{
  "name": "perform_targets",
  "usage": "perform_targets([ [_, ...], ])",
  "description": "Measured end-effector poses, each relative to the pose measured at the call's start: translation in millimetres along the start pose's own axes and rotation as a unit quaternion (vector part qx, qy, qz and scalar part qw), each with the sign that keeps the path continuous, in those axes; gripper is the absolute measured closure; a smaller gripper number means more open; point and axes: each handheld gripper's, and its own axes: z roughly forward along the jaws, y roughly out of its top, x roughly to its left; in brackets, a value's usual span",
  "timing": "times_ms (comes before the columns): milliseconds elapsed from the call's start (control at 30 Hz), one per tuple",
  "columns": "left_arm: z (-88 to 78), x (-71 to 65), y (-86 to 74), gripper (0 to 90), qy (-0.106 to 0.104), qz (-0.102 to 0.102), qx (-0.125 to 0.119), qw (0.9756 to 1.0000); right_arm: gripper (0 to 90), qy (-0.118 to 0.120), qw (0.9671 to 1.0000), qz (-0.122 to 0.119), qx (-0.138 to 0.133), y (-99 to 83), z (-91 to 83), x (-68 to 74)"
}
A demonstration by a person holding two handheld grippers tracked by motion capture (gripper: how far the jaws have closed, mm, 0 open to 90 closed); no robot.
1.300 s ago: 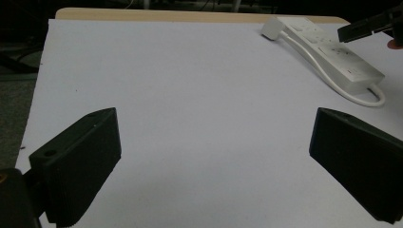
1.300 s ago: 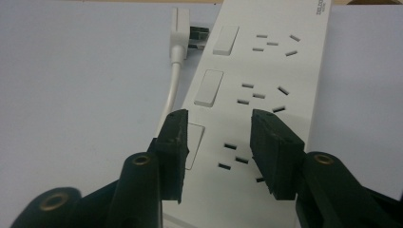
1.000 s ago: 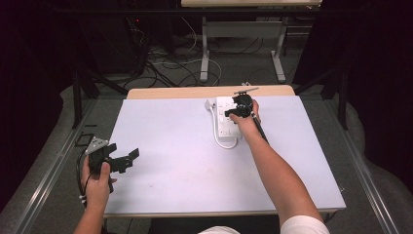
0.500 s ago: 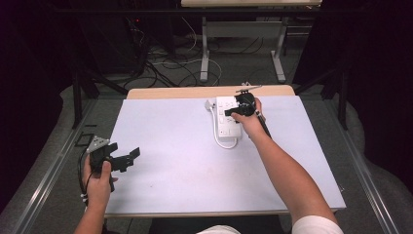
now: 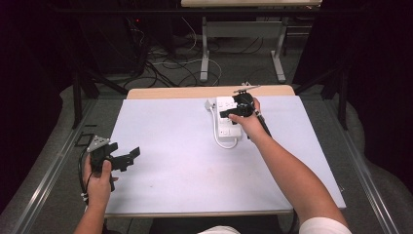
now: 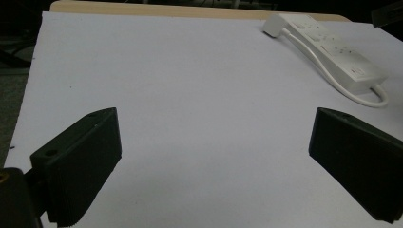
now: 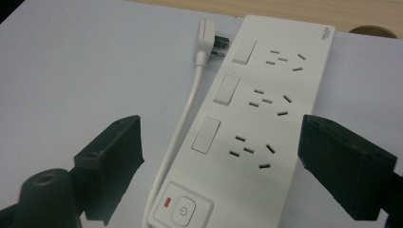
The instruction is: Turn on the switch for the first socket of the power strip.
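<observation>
High view: a white worktop (image 5: 170, 161) with a bare wooden strip along its far edge. A white power strip (image 5: 226, 122) lies at the far side, right of centre, its long axis running from the far edge toward the person. The right gripper (image 5: 225, 114) hovers directly over the strip, held in the person's right hand (image 5: 248, 124), with the forearm coming in from the lower right. The left gripper (image 5: 129, 158) is held in the left hand (image 5: 97, 180) at the near left edge of the worktop, well apart from the strip.

Right gripper view: the strip (image 7: 266, 118) lies between and below the two black fingers (image 7: 111, 161), which stand wide on either side of it without pressing on it; they have just been opening. The face of the strip carries three rocker switches (image 7: 224, 89) in a row, each beside its own group of socket slots (image 7: 271, 100), and a power button (image 7: 184, 209) with a small red mark at the near end. The strip's white cable (image 7: 183, 123) runs along its left side, just beside the body, and ends in a plug (image 7: 206, 40) lying flat near the far end, its prongs pointing toward the strip.

Left gripper view: the left gripper's fingers (image 6: 81, 161) stand wide over bare worktop (image 6: 190, 118), with nothing between them. The strip (image 6: 332, 54) shows at the upper right, its cable (image 6: 366, 97) looping at the near end.
</observation>
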Motion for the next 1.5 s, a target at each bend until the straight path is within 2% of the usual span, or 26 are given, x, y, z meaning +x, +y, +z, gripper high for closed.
perform_targets([
  [33,0.0,0.2,-0.1,3.4,0.0,0.0,-0.001,1.0,10.1,-0.007,0.9999,0.006,-0.007,-0.8,0.4,1.4],
  [167,-0.6,0.4,-0.7,3.4,0.001,0.002,0.003,1.0,4.3,-0.009,0.9999,-0.007,-0.01,-0.8,-1.6,2.9],
  [300,-2.0,-0.1,-0.7,3.4,0.002,0.002,0.002,1.0,0.0,-0.009,0.9996,0.005,-0.028,0.5,-6.7,6.4],
  [633,-3.6,-1.2,-1.1,3.4,0.001,0.003,0.001,1.0,0.0,-0.011,0.9994,0.007,-0.033,1.4,-18.8,9.3],
  [1033,-6.4,-1.0,-1.3,3.4,0.004,0.005,-0.004,1.0,0.0,-0.007,0.9991,-0.014,-0.039,1.0,-32.5,11.1],
  [1333,-7.2,-0.9,-1.4,3.4,0.002,0.002,-0.004,1.0,0.0,0.006,0.9983,-0.027,-0.051,-2.0,-51.0,15.0],
  [1500,-8.0,-0.7,-1.2,3.4,0.002,0.002,-0.005,1.0,0.0,0.001,0.9972,-0.041,-0.063,-9.4,-63.9,10.7],
])
